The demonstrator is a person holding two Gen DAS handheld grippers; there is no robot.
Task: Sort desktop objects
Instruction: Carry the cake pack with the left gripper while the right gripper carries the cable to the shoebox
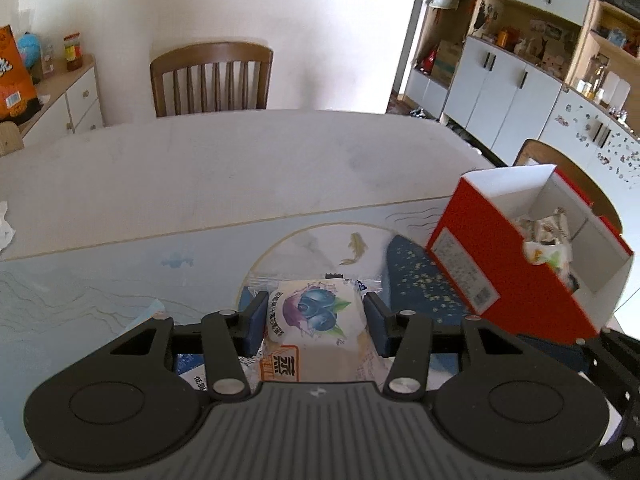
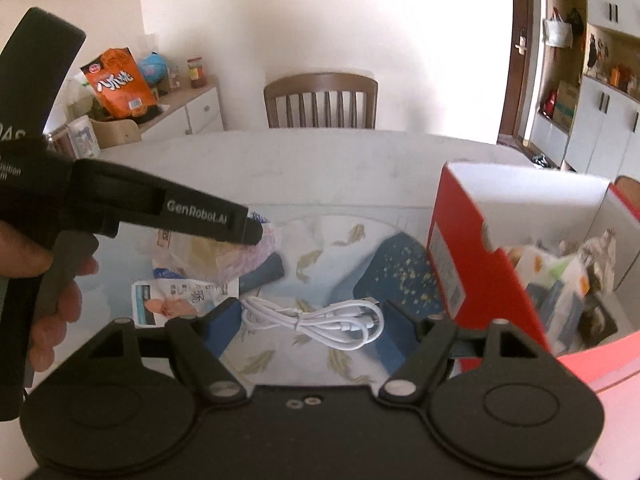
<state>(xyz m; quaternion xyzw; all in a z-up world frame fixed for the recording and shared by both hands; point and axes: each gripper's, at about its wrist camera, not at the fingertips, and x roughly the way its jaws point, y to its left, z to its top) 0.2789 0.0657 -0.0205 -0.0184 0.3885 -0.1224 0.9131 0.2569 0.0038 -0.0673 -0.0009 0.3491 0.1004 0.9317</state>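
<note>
1. On the pale table [image 1: 280,160] with the blue fish-print mat [image 1: 100,280], the left gripper [image 1: 316,312] has its blue pads clamped on both sides of a white plastic-wrapped snack with a blueberry picture [image 1: 312,320]. So that one's definitely gripping, package squeezed right between the pads.

2. Just to the right of it in the left wrist view sits a red cardboard box with a white inside [image 1: 500,248], open top, with a few wrapped snacks [image 1: 548,240] already inside. It looks tilted, but that could just be the fisheye.

3. Right gripper [image 2: 312,320] is spread wide with nothing pinched. A coiled white USB cable [image 2: 316,320] shows in the gap between its blue pads, but it looks like it's lying on the mat and neither pad touches it.

4. From the right wrist cam you can see the left gripper [image 2: 256,234] off to the left, with a person's hand [image 2: 52,280] on its grip. Near it on the mat is a loose pile of clear and white snack wrappers [image 2: 188,268].

5. Same red box [image 2: 472,272] is hard up against the right side of that view, more wrapped stuff visible inside.

6. Background: wooden slat-back chair [image 1: 212,80] at the far side of the table, and an orange snack bag [image 2: 120,84] on a white sideboard [image 2: 192,112] at the left.
</note>
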